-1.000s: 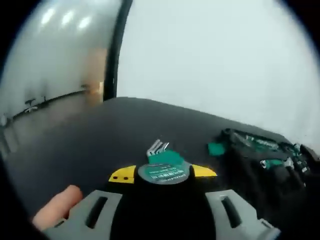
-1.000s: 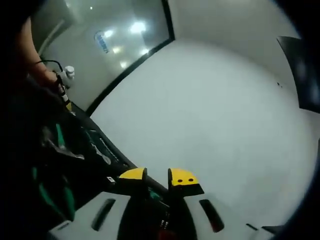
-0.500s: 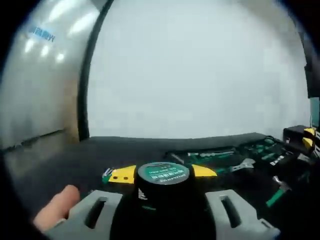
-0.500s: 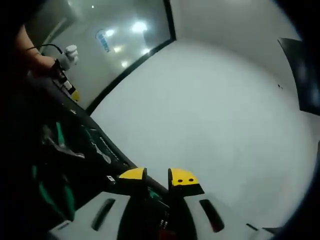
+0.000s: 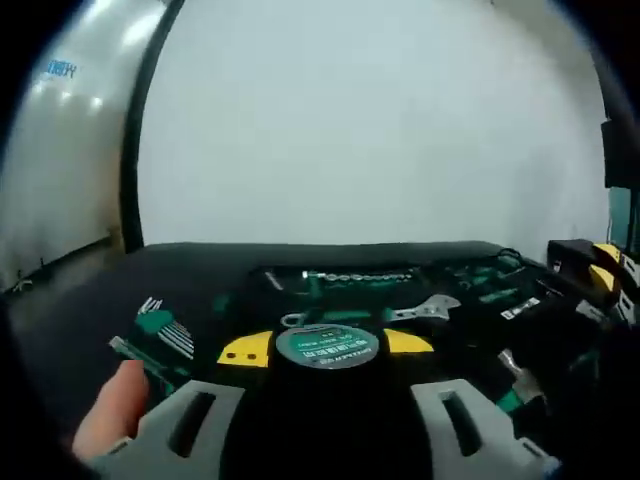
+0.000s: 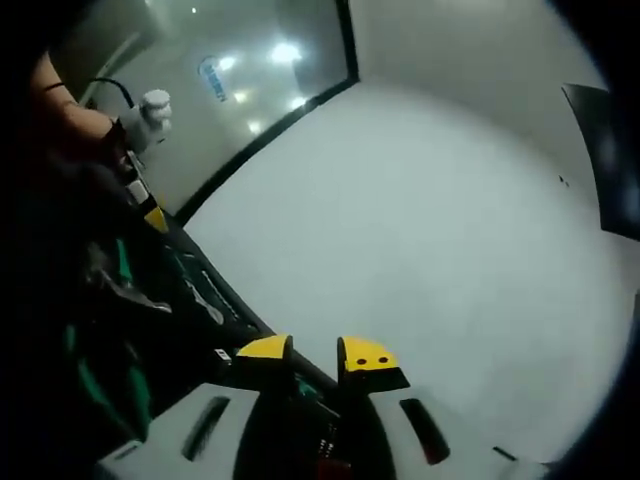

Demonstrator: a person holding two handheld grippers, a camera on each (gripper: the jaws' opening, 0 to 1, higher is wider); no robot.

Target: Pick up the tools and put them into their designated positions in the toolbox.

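Your left gripper (image 5: 327, 347) held a round green-topped tool (image 5: 326, 346) over the toolbox (image 5: 400, 290); your right gripper's (image 6: 315, 355) fingers stood narrow, gripping something dark.

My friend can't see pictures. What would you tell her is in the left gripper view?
The left tool clamps a round black tape roll with a green label between its yellow-tipped jaws. Behind it, on a black table, lies an open black toolbox with a silver adjustable wrench inside.
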